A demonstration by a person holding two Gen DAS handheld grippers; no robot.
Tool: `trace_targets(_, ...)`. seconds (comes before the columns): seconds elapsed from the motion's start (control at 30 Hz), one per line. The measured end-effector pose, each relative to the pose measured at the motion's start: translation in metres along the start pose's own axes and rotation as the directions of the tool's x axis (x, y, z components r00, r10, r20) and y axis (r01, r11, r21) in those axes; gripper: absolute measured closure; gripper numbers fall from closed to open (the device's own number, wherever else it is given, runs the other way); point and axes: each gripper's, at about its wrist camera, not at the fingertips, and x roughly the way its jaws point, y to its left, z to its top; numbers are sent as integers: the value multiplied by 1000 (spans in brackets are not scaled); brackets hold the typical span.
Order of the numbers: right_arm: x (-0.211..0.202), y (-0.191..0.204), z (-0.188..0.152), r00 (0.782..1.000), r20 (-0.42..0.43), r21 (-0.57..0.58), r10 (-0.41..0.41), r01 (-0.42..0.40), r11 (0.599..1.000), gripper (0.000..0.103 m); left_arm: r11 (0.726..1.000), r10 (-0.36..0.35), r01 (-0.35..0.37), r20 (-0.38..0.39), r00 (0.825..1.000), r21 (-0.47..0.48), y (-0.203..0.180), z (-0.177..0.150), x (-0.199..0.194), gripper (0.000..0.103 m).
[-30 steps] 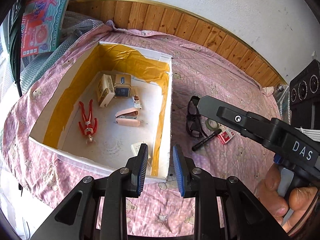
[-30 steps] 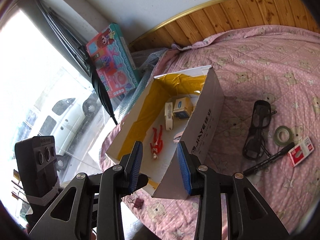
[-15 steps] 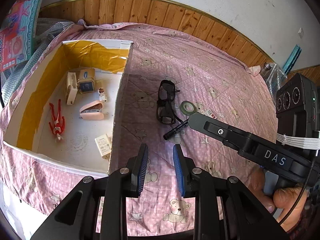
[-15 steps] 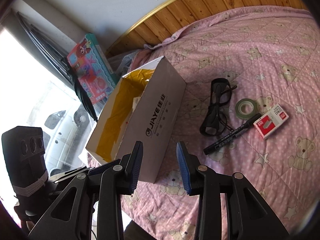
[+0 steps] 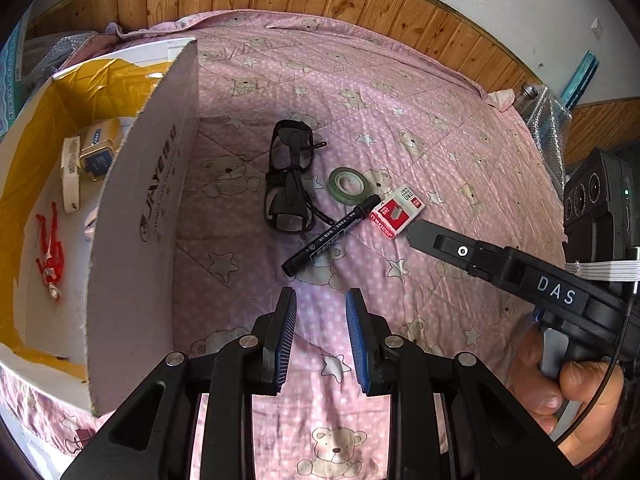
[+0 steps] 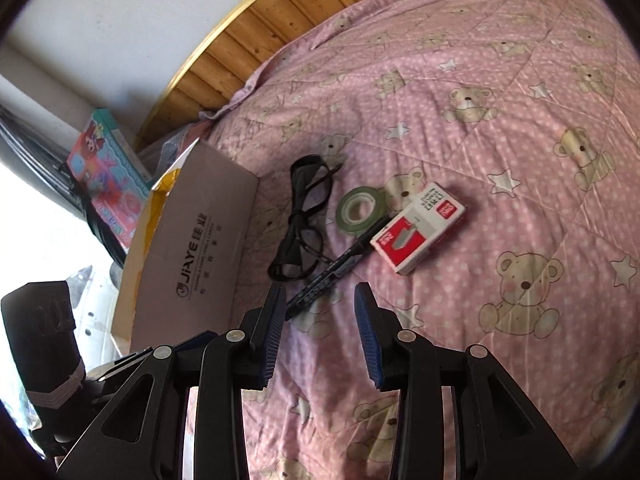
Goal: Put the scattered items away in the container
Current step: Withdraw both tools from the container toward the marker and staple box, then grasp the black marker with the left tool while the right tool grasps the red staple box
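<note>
Four loose items lie on a pink quilted bed [image 5: 420, 92] beside a cardboard box [image 5: 148, 184]: one pair of dark glasses [image 5: 290, 184], one roll of green tape [image 5: 347, 185], one black marker [image 5: 330, 236] and one red staple box [image 5: 397, 211]. The left gripper [image 5: 321, 332] and right gripper [image 6: 320, 328] hover with fingers parted and empty, the right just above the marker's end. The box wall partly hides what appear to be several items already inside.
</note>
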Motion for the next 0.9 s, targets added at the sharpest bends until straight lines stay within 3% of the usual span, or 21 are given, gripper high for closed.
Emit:
trace_targets(0.17, 13, -23, 12, 995, -13, 49, -99, 99, 994, 64, 1000, 22, -21, -36, 999, 15, 0, 10, 38, 75)
trace_targets(0.4, 42, -40, 25, 985, -59, 73, -161, 165, 984, 63, 997, 74, -72, -49, 996, 32, 12, 22, 80, 75)
trace_targets(0.43, 47, -41, 28, 983, -72, 60, -169, 174, 983, 63, 997, 76, -75, -55, 996, 30, 14, 23, 86, 67)
trace_targets(0.53, 55, -45, 37, 978, -77, 29, -192, 194, 981, 66, 997, 69, -68, -33, 997, 31, 12, 20, 93, 66)
trace_targets(0.6, 48, -47, 47, 956, -17, 10, -291, 292, 957, 65, 997, 23, -19, -59, 998, 73, 0, 18, 93, 65)
trace_targets(0.63, 42, -49, 52, 942, 21, 20, -336, 335, 942, 63, 995, -41, 48, -86, 995, 85, -6, 16, 92, 65)
trace_targets(0.67, 38, -52, 56, 939, 42, 33, -341, 340, 940, 63, 990, -93, 103, -106, 990, 94, -12, 15, 90, 65)
trace_targets(0.7, 36, -53, 59, 945, 40, 43, -323, 322, 946, 63, 988, -102, 113, -100, 990, 109, -18, 14, 86, 65)
trace_targets(0.83, 51, -43, 57, 966, -23, 24, -256, 257, 966, 63, 992, -37, 40, -24, 999, 121, -22, 21, 80, 63)
trace_targets(0.9, 66, -36, 49, 966, -66, -12, -251, 251, 968, 54, 993, -22, 25, -29, 999, 114, -20, 24, 89, 63)
